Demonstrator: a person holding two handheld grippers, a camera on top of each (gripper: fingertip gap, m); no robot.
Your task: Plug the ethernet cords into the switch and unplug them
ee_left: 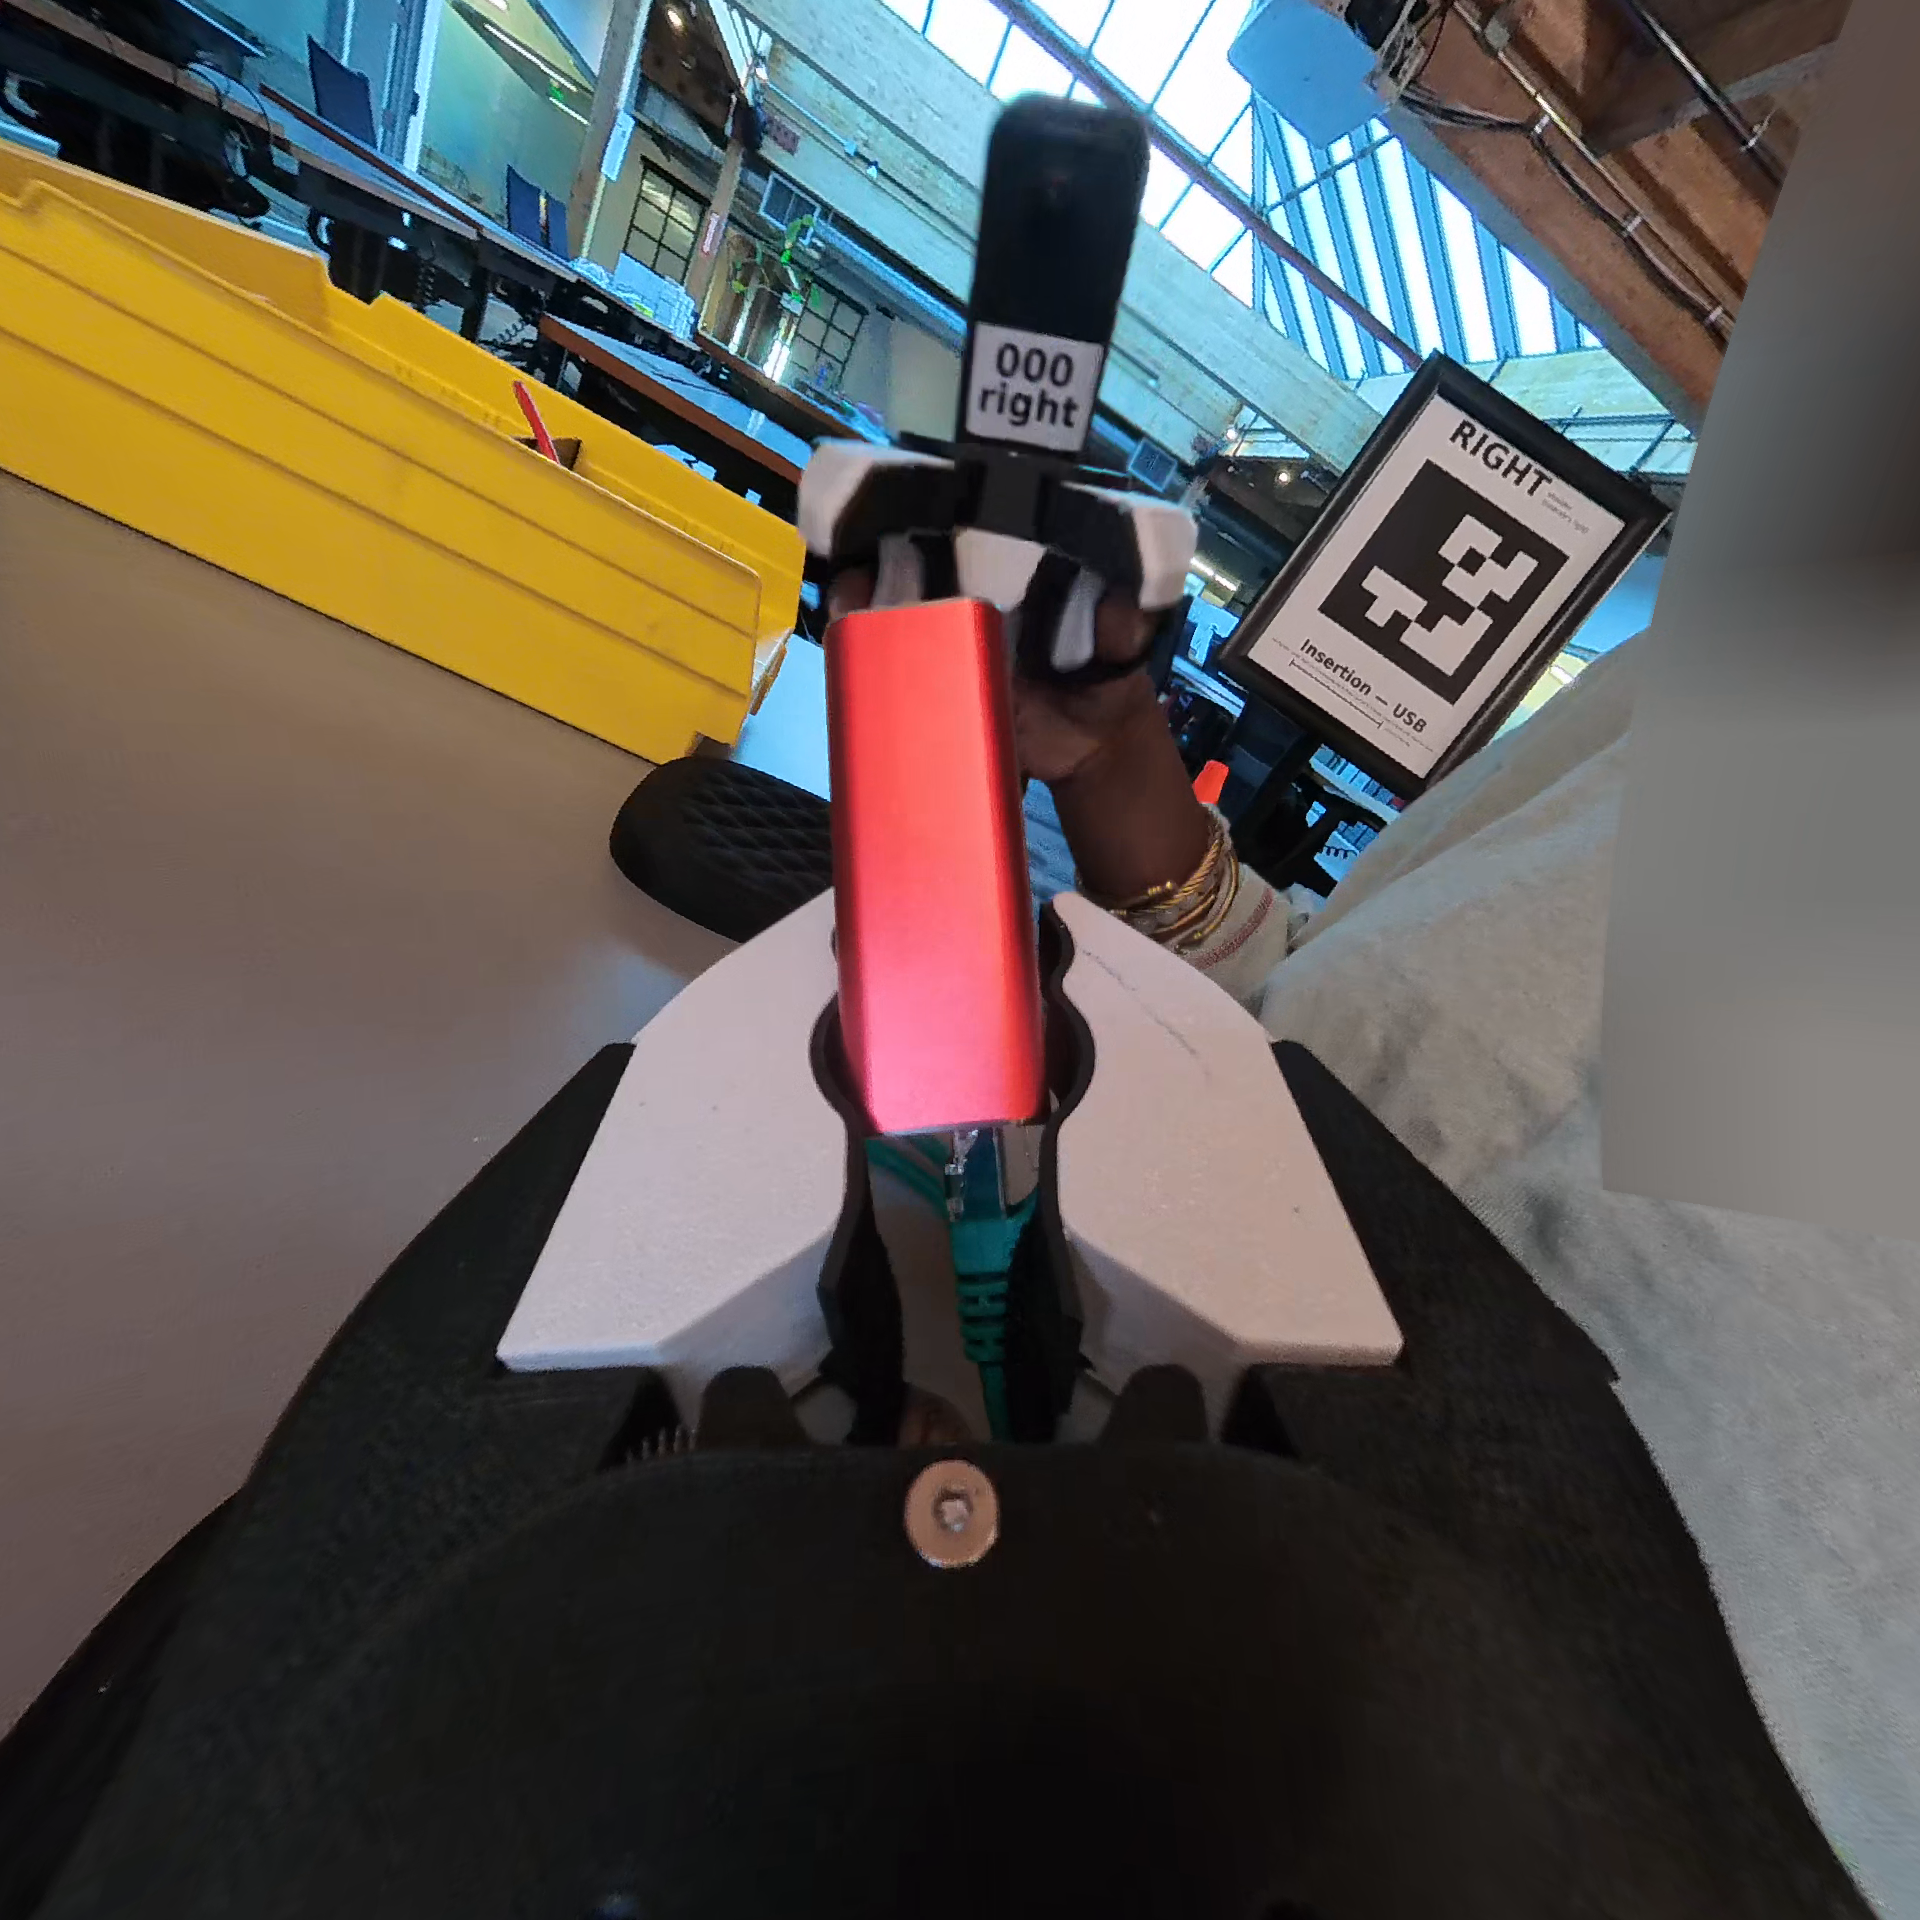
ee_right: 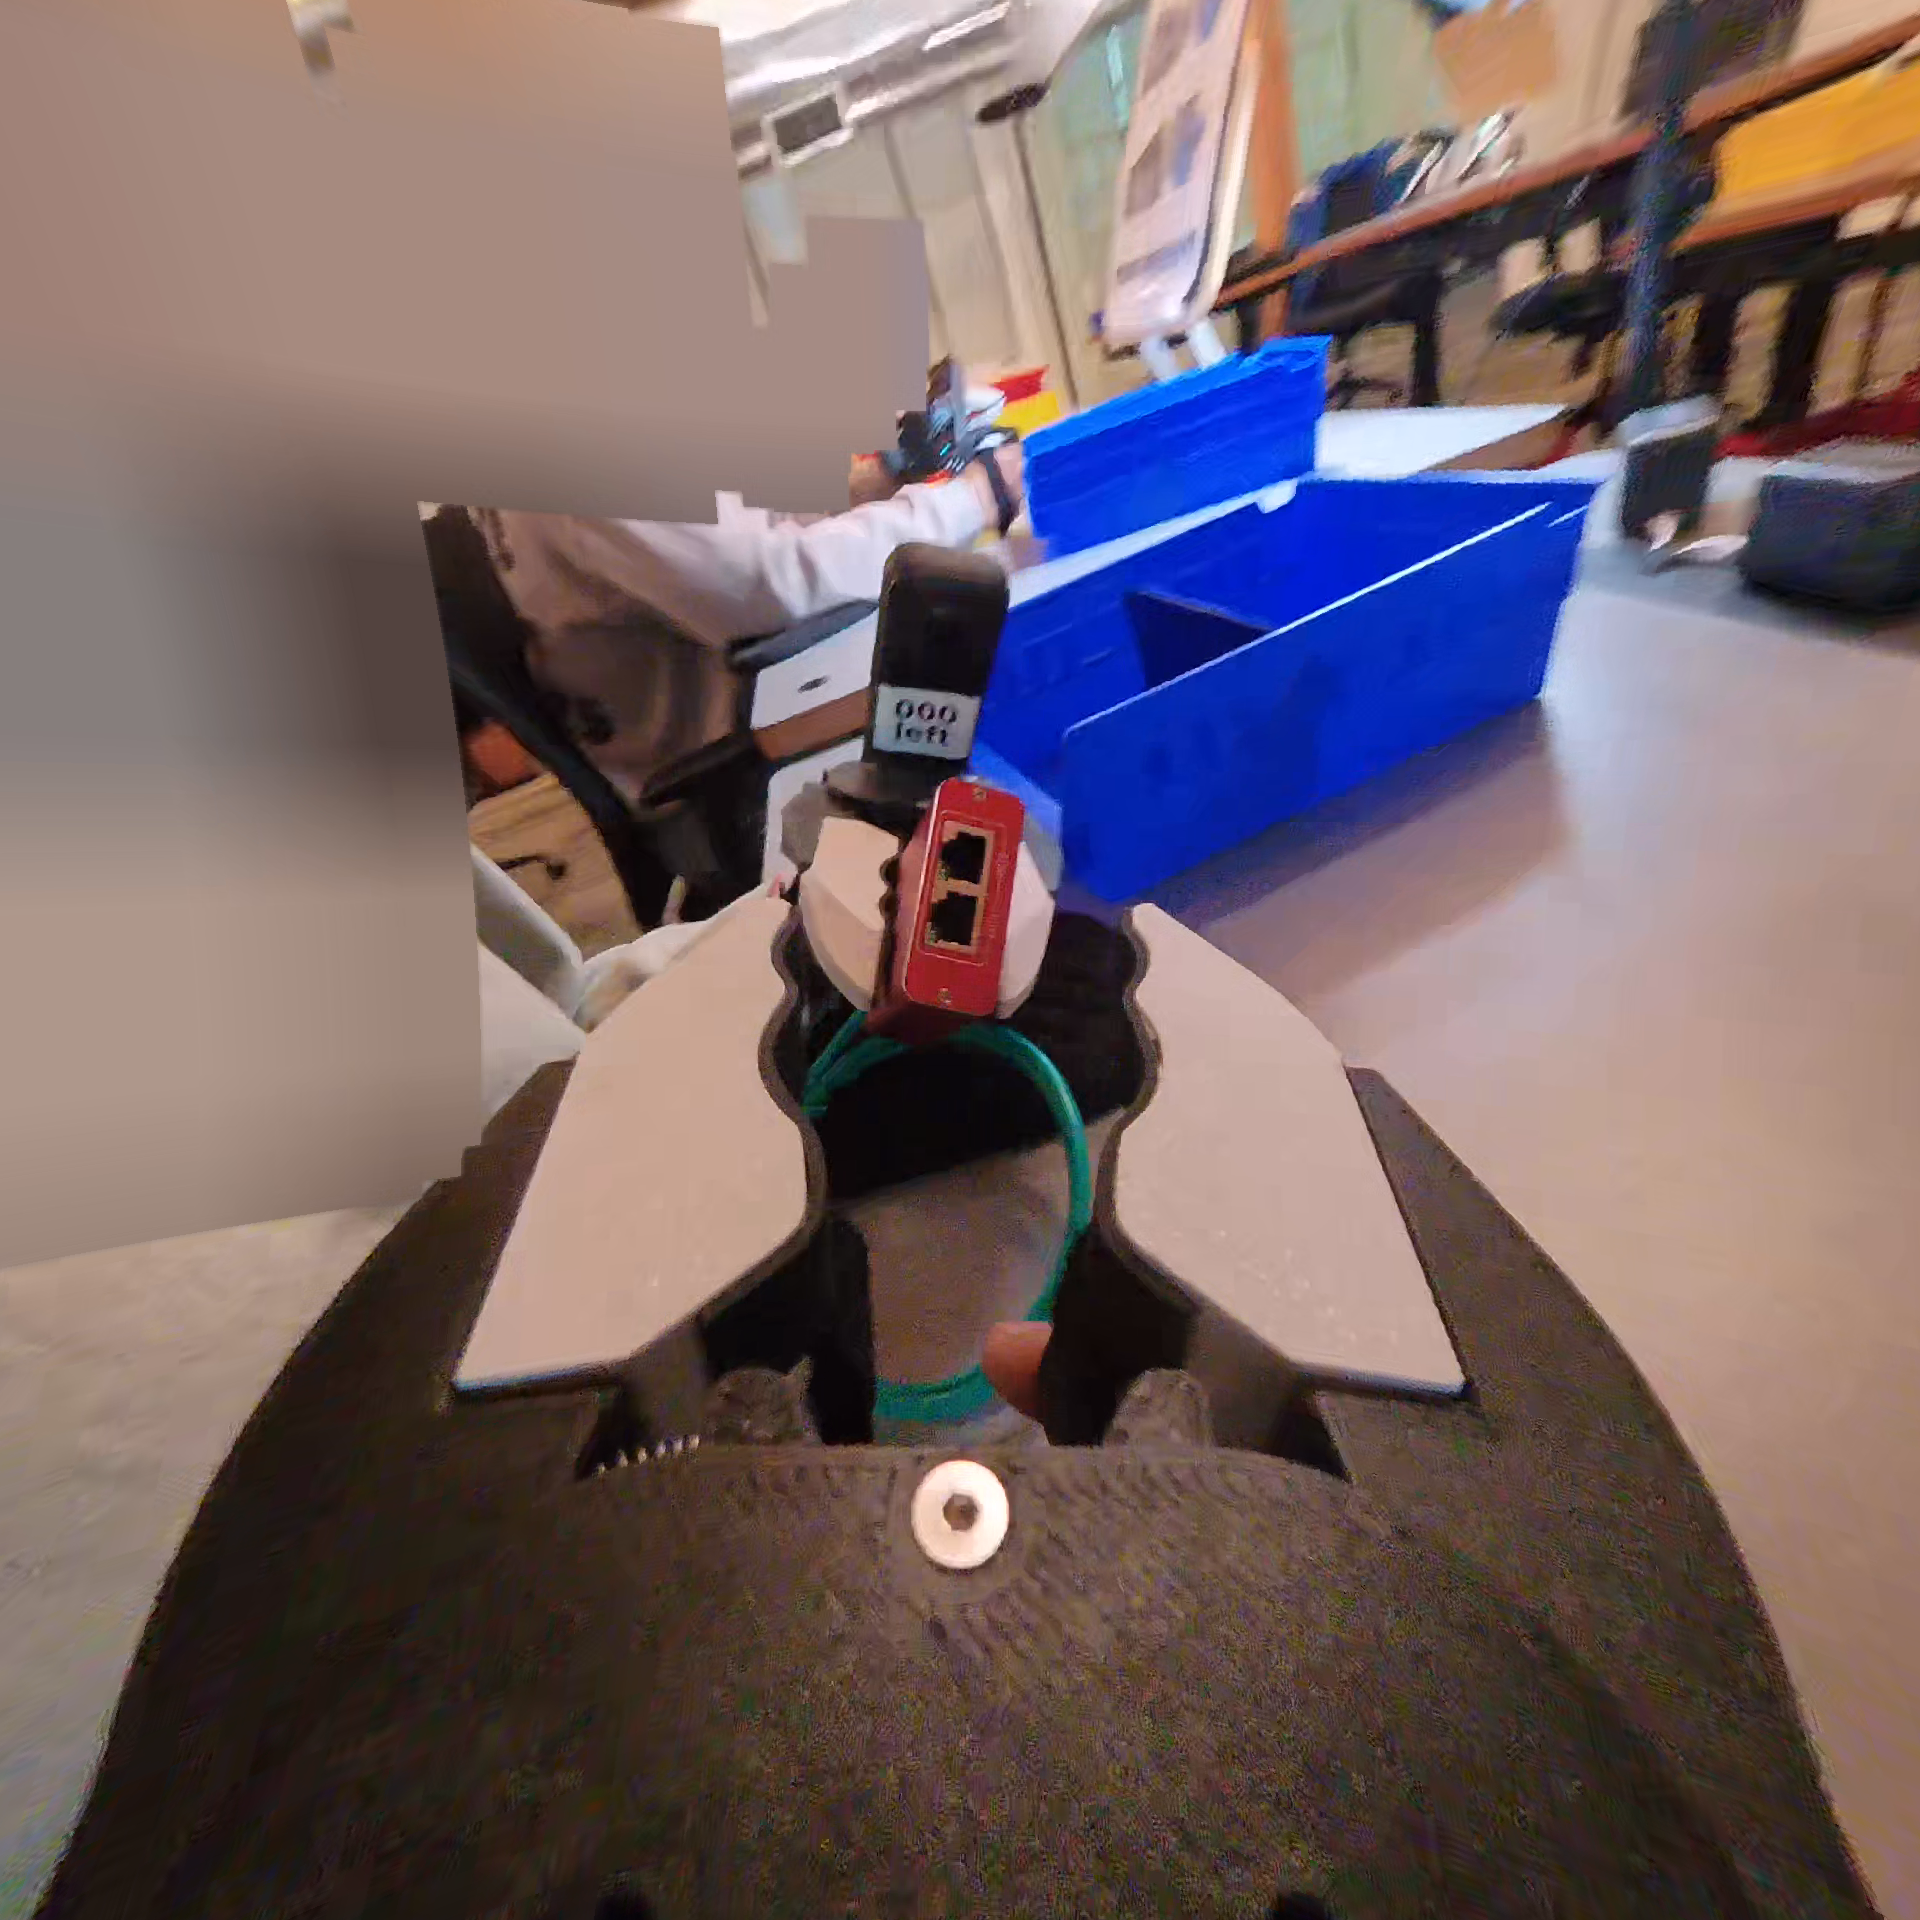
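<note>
the red switch (ee_left: 930,862) is being pinched between the white fingers (ee_left: 686,1174) of the left gripper (ee_left: 940,1039), lifted above the grey table (ee_left: 260,935). a green ethernet cord (ee_left: 987,1288) is seen entering its near end. in the right wrist view, two empty ports are facing the camera at 12 o'clock, and the cord is looping below the switch. the right gripper (ee_right: 961,1039) is being held spread, pinching nothing. printed labels are borne by both gripper cameras and by a framed sign (ee_left: 1444,582) at 2 o'clock. a yellow bin (ee_left: 343,488) is sitting at 10 o'clock, a blue bin (ee_right: 1299,665) at 1 o'clock.
</note>
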